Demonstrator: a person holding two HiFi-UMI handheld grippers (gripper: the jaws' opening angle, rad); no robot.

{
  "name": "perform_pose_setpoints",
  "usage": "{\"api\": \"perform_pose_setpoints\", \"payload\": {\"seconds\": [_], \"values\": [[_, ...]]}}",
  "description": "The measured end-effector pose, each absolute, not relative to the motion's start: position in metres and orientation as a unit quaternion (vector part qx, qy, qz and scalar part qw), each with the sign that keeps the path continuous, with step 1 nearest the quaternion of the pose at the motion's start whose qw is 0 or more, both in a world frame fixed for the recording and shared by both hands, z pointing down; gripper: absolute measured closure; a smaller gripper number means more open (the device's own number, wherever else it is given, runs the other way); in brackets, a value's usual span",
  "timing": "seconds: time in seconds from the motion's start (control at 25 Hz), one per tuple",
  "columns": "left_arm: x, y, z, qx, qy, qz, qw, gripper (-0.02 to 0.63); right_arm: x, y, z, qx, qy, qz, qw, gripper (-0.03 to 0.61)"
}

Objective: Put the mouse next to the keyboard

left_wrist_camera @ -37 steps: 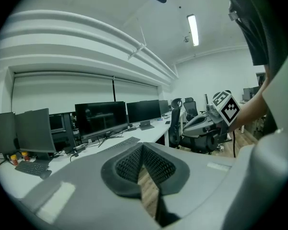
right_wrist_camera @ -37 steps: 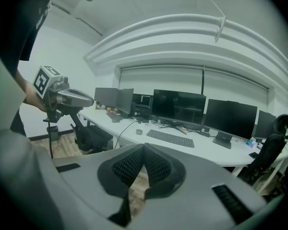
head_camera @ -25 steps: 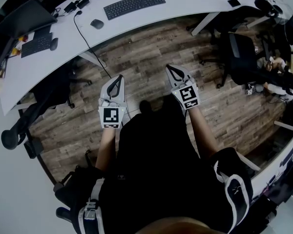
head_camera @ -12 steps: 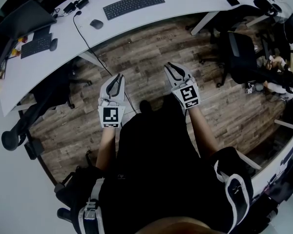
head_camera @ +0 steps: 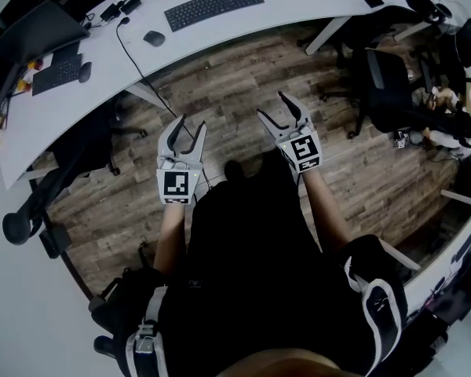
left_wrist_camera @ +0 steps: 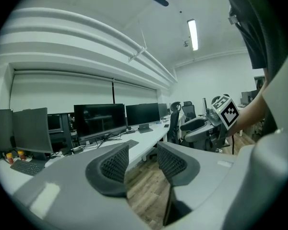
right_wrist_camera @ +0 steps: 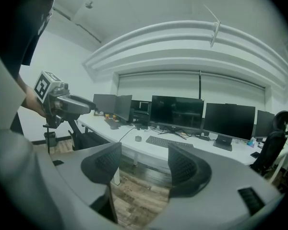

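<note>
Head view: the mouse [head_camera: 154,38] lies by the desk's [head_camera: 298,6] front edge, left of the keyboard [head_camera: 214,7], well ahead of the left gripper [head_camera: 191,124] and right gripper [head_camera: 273,106].
Left gripper view: jaws wide, just opened, nothing between.
Right gripper view: jaws likewise wide, just opened, empty; the mouse sits far beyond their gap.

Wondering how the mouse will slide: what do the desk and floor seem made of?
Desk: smooth white top, probably laminate; uniform colour, no grain. Floor: brown planks, wood or wood-look vinyl; grain and plank seams show.
</note>
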State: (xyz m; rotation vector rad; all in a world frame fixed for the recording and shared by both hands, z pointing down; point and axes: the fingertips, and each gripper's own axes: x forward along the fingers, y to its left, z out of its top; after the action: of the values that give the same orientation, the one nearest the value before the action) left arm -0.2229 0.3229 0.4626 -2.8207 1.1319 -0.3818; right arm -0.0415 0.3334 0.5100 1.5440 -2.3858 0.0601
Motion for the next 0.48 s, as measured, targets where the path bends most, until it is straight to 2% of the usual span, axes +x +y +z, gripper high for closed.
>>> {"api": "perform_pose_setpoints", "payload": {"seconds": [0.24,0.48], "values": [[-0.230,0.319,0.466,-0.916,0.378,-0.132,0.036,0.374,-0.051,0.332,0.515,0.524,-0.837,0.023,0.156,0.210],[-0.235,0.321,0.468,-0.917,0.372,-0.138,0.037,0.350,-0.055,0.334,0.514,0.530,-0.834,0.019,0.155,0.192]]}}
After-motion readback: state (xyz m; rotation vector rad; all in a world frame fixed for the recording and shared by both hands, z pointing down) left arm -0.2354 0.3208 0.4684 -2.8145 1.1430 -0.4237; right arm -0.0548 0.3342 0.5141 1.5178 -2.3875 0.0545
